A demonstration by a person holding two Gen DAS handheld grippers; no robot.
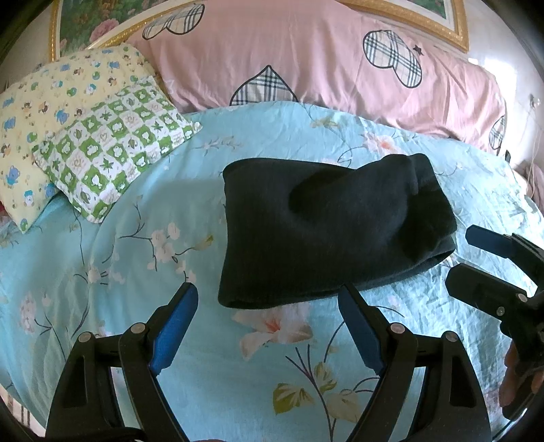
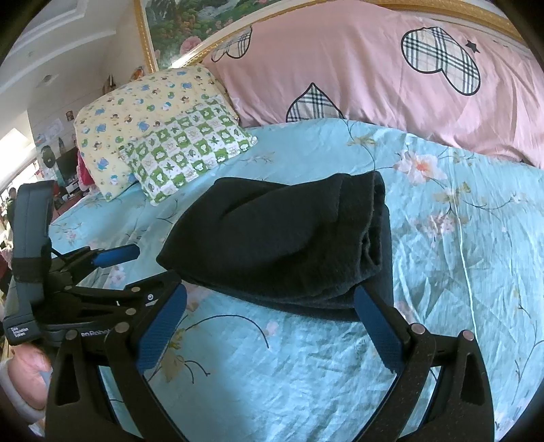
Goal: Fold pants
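Dark, nearly black pants (image 1: pixel 326 231) lie folded into a thick rectangular bundle on the light blue flowered bedspread (image 1: pixel 170 210). My left gripper (image 1: pixel 267 289) hovers open just in front of the bundle's near edge, nothing between its blue pads. The right gripper (image 1: pixel 462 255) shows at the right edge of the left wrist view, open, beside the bundle's right end. In the right wrist view the pants (image 2: pixel 282 238) lie ahead of my open right gripper (image 2: pixel 272 289), whose right fingertip overlaps the near edge. The left gripper (image 2: pixel 132 268) shows at the left, held by a hand.
A long pink pillow with plaid hearts (image 1: pixel 306 57) lies across the head of the bed. A yellow cartoon pillow (image 1: pixel 47 112) and a green checked pillow (image 1: pixel 115 142) sit at the back left. A gold-framed headboard (image 2: pixel 176 30) stands behind. Room clutter shows far left (image 2: pixel 61 163).
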